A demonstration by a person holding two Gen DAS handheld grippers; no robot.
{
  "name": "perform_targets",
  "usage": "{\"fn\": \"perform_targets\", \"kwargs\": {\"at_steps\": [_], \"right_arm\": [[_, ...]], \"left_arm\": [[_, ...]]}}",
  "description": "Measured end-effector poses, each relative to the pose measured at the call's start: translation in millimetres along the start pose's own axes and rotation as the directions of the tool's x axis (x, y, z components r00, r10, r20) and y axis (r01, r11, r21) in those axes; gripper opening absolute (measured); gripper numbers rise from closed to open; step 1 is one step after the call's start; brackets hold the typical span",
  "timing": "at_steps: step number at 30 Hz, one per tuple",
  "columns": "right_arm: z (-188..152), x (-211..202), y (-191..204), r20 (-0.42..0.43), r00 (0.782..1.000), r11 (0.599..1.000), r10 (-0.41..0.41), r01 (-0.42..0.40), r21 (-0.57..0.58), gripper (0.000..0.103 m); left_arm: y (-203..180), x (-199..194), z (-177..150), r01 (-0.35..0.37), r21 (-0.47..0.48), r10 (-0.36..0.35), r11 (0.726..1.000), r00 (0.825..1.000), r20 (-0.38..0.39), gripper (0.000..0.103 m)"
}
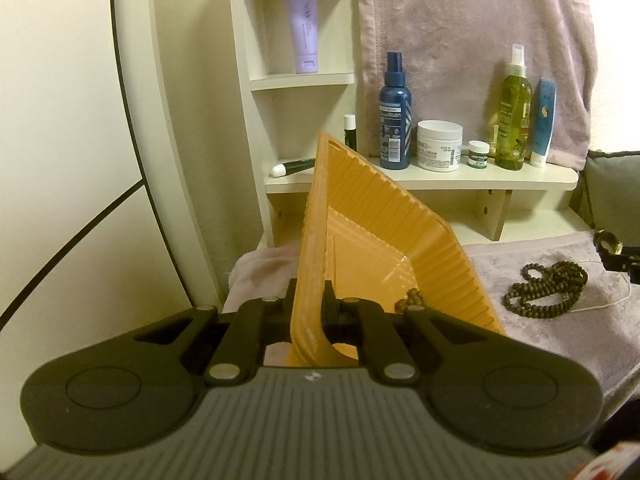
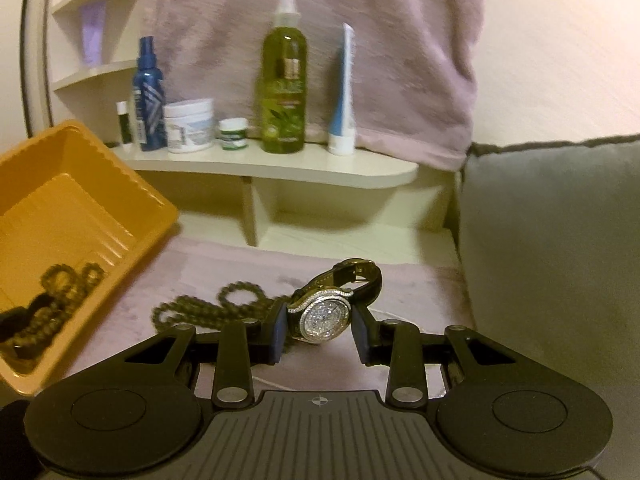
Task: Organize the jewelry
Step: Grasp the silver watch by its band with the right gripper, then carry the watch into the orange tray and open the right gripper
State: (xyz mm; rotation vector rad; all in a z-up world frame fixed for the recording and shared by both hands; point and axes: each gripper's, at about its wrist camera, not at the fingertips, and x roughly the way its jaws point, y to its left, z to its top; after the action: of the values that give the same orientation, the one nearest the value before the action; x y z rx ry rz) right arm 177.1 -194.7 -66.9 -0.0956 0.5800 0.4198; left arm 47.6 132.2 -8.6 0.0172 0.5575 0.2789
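One bead strand's in the orange tray [image 2: 80, 200], which our left gripper [image 1: 308, 304] pinches by its wall; our right gripper [image 2: 320, 330] gapes around the watch [image 2: 324, 316], and the loose beads [image 2: 208, 308] are still on the towel [image 2: 420, 292].

Ahead of the left gripper, the white jar [image 1: 439, 145] on the shelf [image 1: 480, 178] seems to read "CREAM"; the other labels stay too blurred to read

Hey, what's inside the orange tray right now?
The orange tray holds a dark bead bracelet at its low end. The left gripper clamps its rim and hides part of the floor there.
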Motion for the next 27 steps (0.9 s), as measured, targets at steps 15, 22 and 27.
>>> {"fn": "perform_targets", "kwargs": {"at_steps": [15,22,27], "right_arm": [[21.2,10.0,64.9,-0.002,0.98,0.978,0.198,-0.198,-0.059,0.035],[38.4,18.3,119.2,-0.021,0.931,0.927,0.365,-0.365,-0.09,0.035],[41.9,26.8,157.2,-0.069,0.885,0.875,0.461,-0.466,-0.132,0.035]], "left_arm": [[0.1,-0.4,0.3,0.0,-0.002,0.0,1.0,1.0,-0.002,0.008],[0.7,0.0,0.9,0.003,-0.004,-0.003,1.0,1.0,-0.003,0.008],[0.7,0.0,1.0,0.002,-0.004,-0.002,1.0,1.0,-0.004,0.008]]}}
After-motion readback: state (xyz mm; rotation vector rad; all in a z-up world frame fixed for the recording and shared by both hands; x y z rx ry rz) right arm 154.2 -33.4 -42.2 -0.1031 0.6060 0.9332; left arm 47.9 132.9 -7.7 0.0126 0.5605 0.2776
